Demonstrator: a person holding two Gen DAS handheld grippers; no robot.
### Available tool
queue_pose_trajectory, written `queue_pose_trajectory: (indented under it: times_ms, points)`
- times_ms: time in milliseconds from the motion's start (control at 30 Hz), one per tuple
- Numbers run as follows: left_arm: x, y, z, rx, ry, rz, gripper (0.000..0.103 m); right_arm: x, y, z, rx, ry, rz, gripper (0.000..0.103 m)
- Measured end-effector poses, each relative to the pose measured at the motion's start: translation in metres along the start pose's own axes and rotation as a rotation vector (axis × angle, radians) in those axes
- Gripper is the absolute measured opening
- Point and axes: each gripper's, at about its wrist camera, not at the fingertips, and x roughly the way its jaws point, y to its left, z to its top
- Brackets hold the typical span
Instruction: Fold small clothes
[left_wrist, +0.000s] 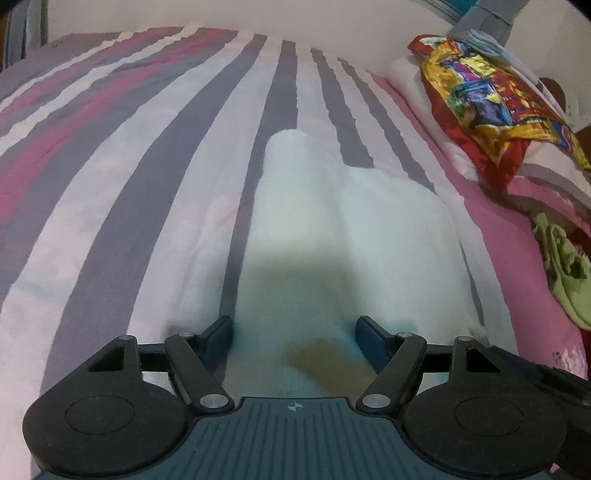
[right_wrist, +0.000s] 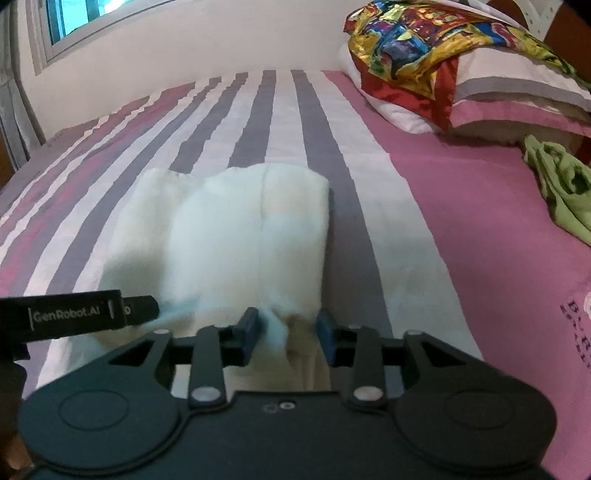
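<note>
A white folded garment (left_wrist: 332, 229) lies on the striped bedspread (left_wrist: 147, 166), its long side running away from me. My left gripper (left_wrist: 295, 332) hovers over the garment's near end, fingers wide apart and touching nothing. In the right wrist view the same garment (right_wrist: 240, 229) shows a seam down its middle. My right gripper (right_wrist: 288, 326) sits at its near edge, where a small pucker of cloth stands between the blue pads (right_wrist: 251, 325). The pads do not press on the pucker. The left gripper's black side bar (right_wrist: 74, 314) reaches in from the left.
A pillow (right_wrist: 517, 85) with a bright red-and-yellow patterned cloth (right_wrist: 424, 48) lies at the back right. A crumpled green garment (right_wrist: 565, 188) rests on the pink part of the bedspread at the right. A wall and a window (right_wrist: 74, 18) stand behind the bed.
</note>
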Motion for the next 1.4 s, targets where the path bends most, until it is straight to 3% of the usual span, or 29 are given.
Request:
queue_pose_trajectory:
  times_ms: [67,200,333,567,733,833,900,1033,1267,1400]
  points:
    - [-0.005,-0.001,-0.003,0.013,0.002,0.003,0.073,-0.006,-0.004,-0.006,0.013,0.008,0.006,0.052]
    - [-0.017,0.000,-0.012,0.032,0.007,-0.006,0.073,-0.020,-0.009,-0.024,0.037,0.021,0.021,0.053]
    - [-0.019,0.010,-0.042,0.024,0.070,-0.024,0.073,-0.027,-0.010,-0.042,0.030,0.060,0.016,0.049]
    - [-0.038,0.018,-0.068,0.039,0.043,-0.050,0.073,-0.033,-0.009,-0.068,0.021,0.081,0.013,0.049]
    - [-0.044,0.028,-0.056,-0.017,0.054,-0.096,0.073,-0.041,-0.019,-0.063,0.075,0.099,0.059,0.052]
    - [-0.044,0.033,-0.039,-0.048,0.035,-0.107,0.073,-0.044,-0.027,-0.051,0.142,0.081,0.108,0.062]
    - [-0.038,0.036,-0.028,-0.065,0.038,-0.115,0.074,-0.041,-0.029,-0.042,0.158,0.070,0.117,0.063]
    - [-0.024,0.039,-0.013,-0.099,0.009,-0.106,0.093,-0.022,-0.030,-0.020,0.182,0.071,0.129,0.064]
    - [0.022,0.045,0.009,-0.171,0.051,-0.156,0.093,0.026,-0.036,0.007,0.248,0.118,0.172,0.069]
    - [0.038,0.037,0.011,-0.139,0.047,-0.177,0.093,0.043,-0.042,0.010,0.281,0.120,0.216,0.075]
